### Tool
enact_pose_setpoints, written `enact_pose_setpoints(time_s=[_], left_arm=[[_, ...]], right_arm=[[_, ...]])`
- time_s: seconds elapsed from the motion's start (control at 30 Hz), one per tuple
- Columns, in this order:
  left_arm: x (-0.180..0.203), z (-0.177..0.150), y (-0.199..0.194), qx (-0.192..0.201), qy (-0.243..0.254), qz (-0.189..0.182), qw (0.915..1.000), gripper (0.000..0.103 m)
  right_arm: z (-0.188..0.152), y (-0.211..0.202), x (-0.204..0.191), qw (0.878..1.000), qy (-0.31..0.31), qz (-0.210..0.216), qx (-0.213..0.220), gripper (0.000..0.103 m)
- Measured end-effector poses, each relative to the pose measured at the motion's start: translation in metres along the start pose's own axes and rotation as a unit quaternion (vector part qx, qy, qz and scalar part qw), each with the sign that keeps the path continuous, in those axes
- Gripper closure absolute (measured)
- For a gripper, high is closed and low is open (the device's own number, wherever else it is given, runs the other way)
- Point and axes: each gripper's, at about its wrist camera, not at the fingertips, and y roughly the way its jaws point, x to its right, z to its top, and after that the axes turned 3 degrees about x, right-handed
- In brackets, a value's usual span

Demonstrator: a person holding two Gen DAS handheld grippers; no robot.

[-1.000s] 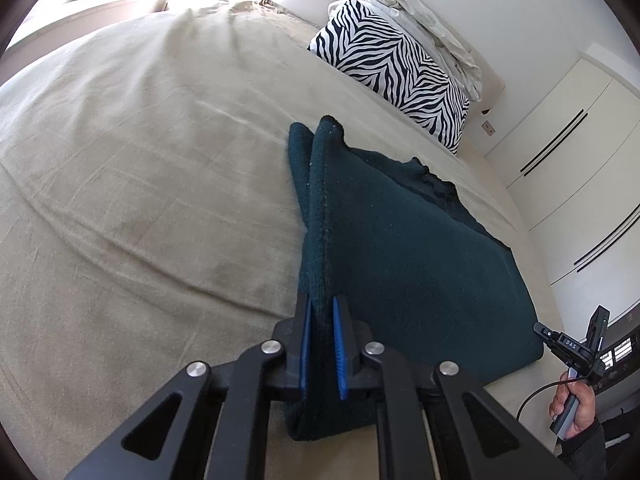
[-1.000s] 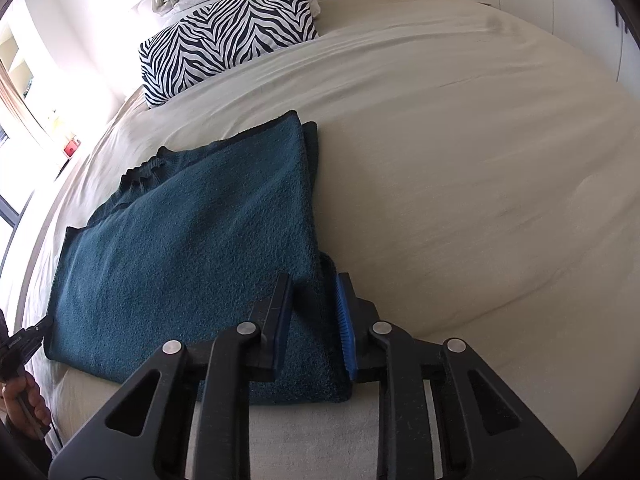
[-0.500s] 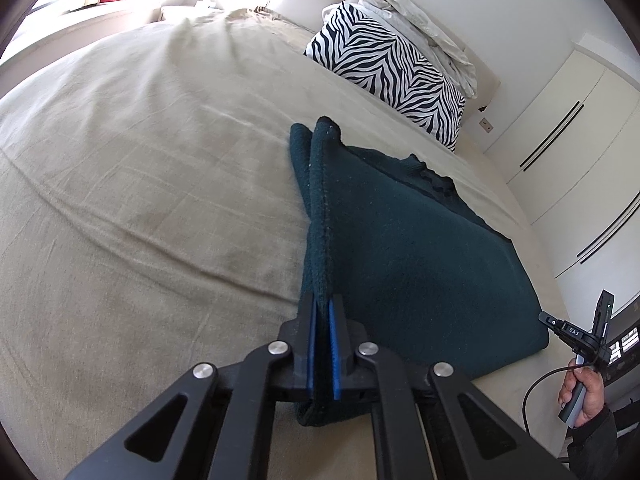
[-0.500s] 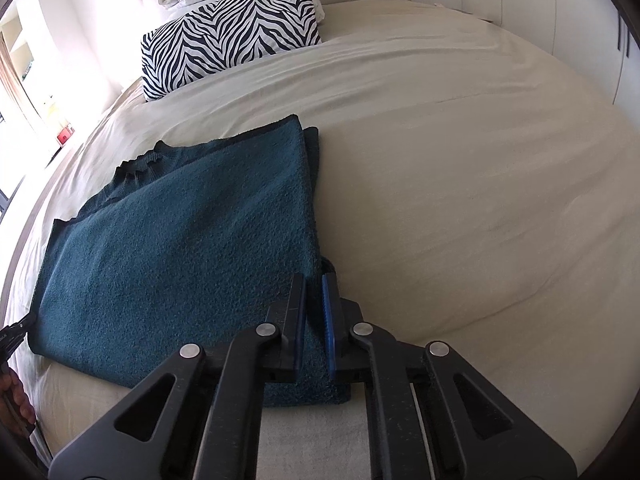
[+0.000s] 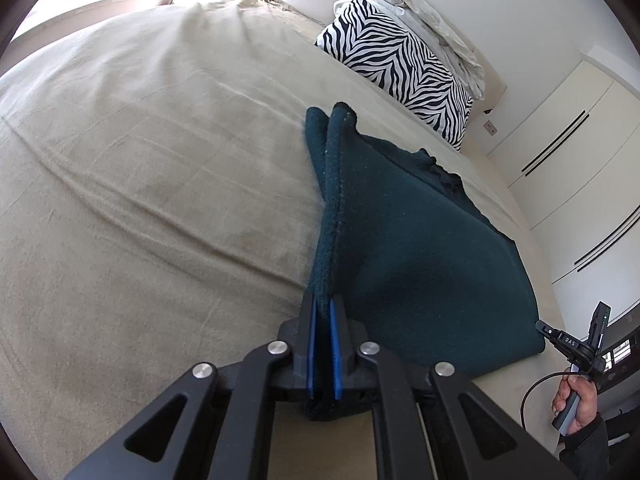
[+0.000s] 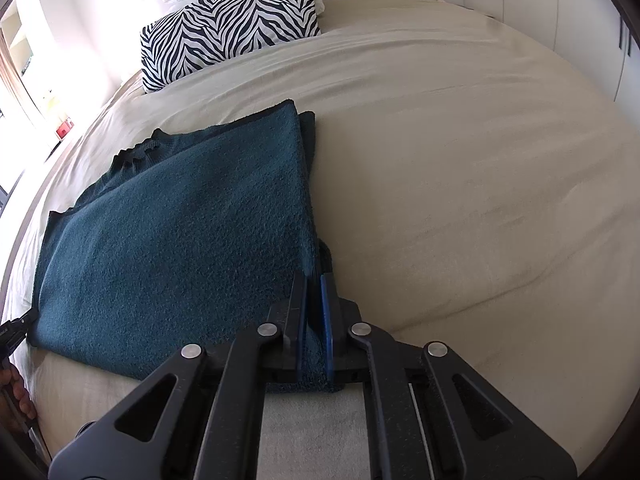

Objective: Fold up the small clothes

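Observation:
A dark teal knitted garment (image 5: 416,248) lies folded on the beige bed. My left gripper (image 5: 323,308) is shut on the garment's near left corner, with the left edge raised into a ridge. In the right wrist view the same garment (image 6: 180,248) spreads to the left. My right gripper (image 6: 314,284) is shut on its near right corner. The other gripper and the hand holding it show at the frame edges (image 5: 580,352).
A zebra-striped pillow (image 5: 400,68) with pale bedding behind it lies at the head of the bed, also in the right wrist view (image 6: 232,28). White wardrobe doors (image 5: 568,152) stand along one side. The beige bedspread (image 6: 480,180) stretches wide.
Both grippers have closed on the garment's near corners. The left one has lifted its edge slightly; the cameras have moved a little closer to the cloth.

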Motion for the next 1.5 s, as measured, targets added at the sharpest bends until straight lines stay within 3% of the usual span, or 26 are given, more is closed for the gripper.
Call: enact_pose_setpoints(time_s=[0.33, 0.53, 0.57, 0.63, 0.7, 0.8, 0.83, 0.97, 1.13, 1.2, 1.3, 1.37, 1.43, 1.5], left_arm=[[-0.003, 0.002, 0.001, -0.003, -0.004, 0.000, 1.0000, 0.094], [-0.007, 0.003, -0.001, -0.006, -0.016, 0.002, 0.9999, 0.084], [-0.006, 0.002, -0.005, -0.002, -0.017, 0.003, 0.9999, 0.082], [-0.001, 0.004, -0.016, 0.008, -0.008, 0.018, 0.9998, 0.079], [0.010, 0.010, -0.028, 0.028, 0.011, 0.031, 0.9991, 0.078], [0.037, 0.027, -0.032, 0.051, 0.058, 0.050, 0.9958, 0.065], [0.047, 0.034, -0.028, 0.055, 0.072, 0.050, 0.9947, 0.060], [0.087, 0.059, 0.007, 0.060, 0.125, 0.062, 0.9884, 0.047], [0.108, 0.082, 0.075, 0.024, 0.158, 0.091, 0.9829, 0.047], [0.103, 0.086, 0.097, 0.013, 0.157, 0.112, 0.9811, 0.047], [0.094, 0.084, 0.118, 0.005, 0.169, 0.135, 0.9763, 0.047], [0.096, 0.081, 0.118, 0.009, 0.183, 0.140, 0.9731, 0.046], [0.094, 0.080, 0.118, 0.011, 0.182, 0.135, 0.9739, 0.046], [0.092, 0.080, 0.117, 0.014, 0.178, 0.128, 0.9756, 0.046]], right_arm=[[-0.007, 0.000, 0.011, 1.000, 0.023, 0.007, -0.004, 0.098], [-0.007, 0.003, 0.020, 0.999, 0.045, 0.029, -0.003, 0.096], [-0.007, 0.001, 0.024, 0.998, 0.055, 0.032, -0.002, 0.093], [-0.005, -0.009, 0.029, 0.997, 0.069, 0.021, 0.009, 0.078], [0.000, -0.027, 0.032, 0.996, 0.080, 0.011, 0.040, 0.074], [0.018, -0.049, 0.027, 0.991, 0.098, 0.030, 0.085, 0.041], [0.025, -0.052, 0.020, 0.989, 0.099, 0.052, 0.094, 0.039], [0.053, -0.029, -0.031, 0.979, 0.089, 0.176, 0.060, 0.040], [0.076, 0.038, -0.108, 0.955, 0.110, 0.276, -0.008, 0.041], [0.080, 0.071, -0.137, 0.938, 0.126, 0.319, -0.045, 0.041], [0.076, 0.110, -0.164, 0.926, 0.156, 0.332, -0.082, 0.041], [0.075, 0.131, -0.165, 0.929, 0.167, 0.320, -0.085, 0.045], [0.076, 0.143, -0.152, 0.926, 0.188, 0.318, -0.073, 0.068], [0.078, 0.151, -0.124, 0.910, 0.228, 0.340, -0.066, 0.076]])
